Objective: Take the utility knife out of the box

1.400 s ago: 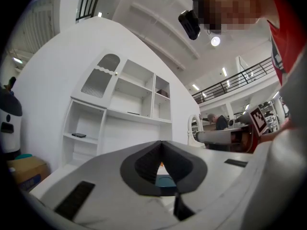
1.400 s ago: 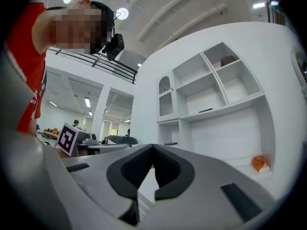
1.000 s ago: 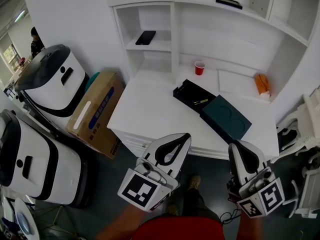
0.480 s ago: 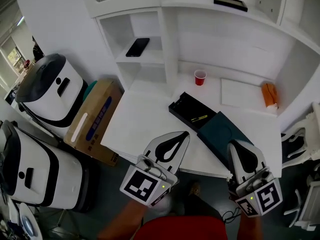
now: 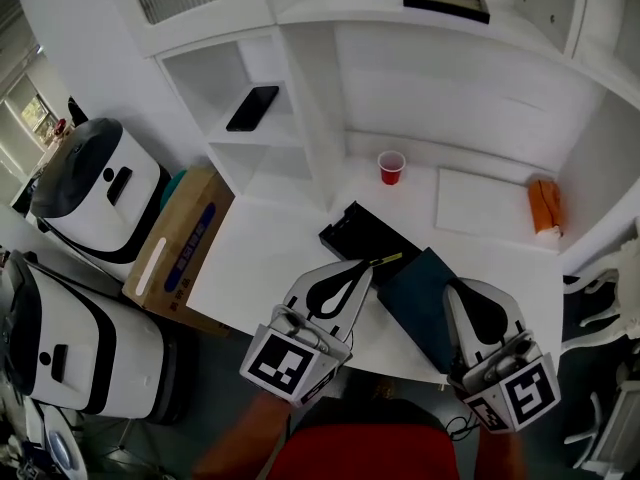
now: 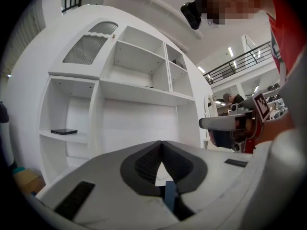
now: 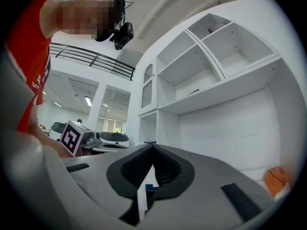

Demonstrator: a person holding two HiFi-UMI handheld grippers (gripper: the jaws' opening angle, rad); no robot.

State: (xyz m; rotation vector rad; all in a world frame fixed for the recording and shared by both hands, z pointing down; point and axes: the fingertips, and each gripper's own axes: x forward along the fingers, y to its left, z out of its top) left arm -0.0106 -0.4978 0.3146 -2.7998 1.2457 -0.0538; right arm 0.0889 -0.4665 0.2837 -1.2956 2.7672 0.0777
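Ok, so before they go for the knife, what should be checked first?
1. Box open, lid off and lying beside it: ok.
2. Knife in sight inside the box: ok.
3. Left gripper open to grab: not ok, jaws shut, nothing between them.
4. Right gripper open: not ok, jaws shut, empty.
5. Way to the box free: ok, the cup stands apart, behind it.
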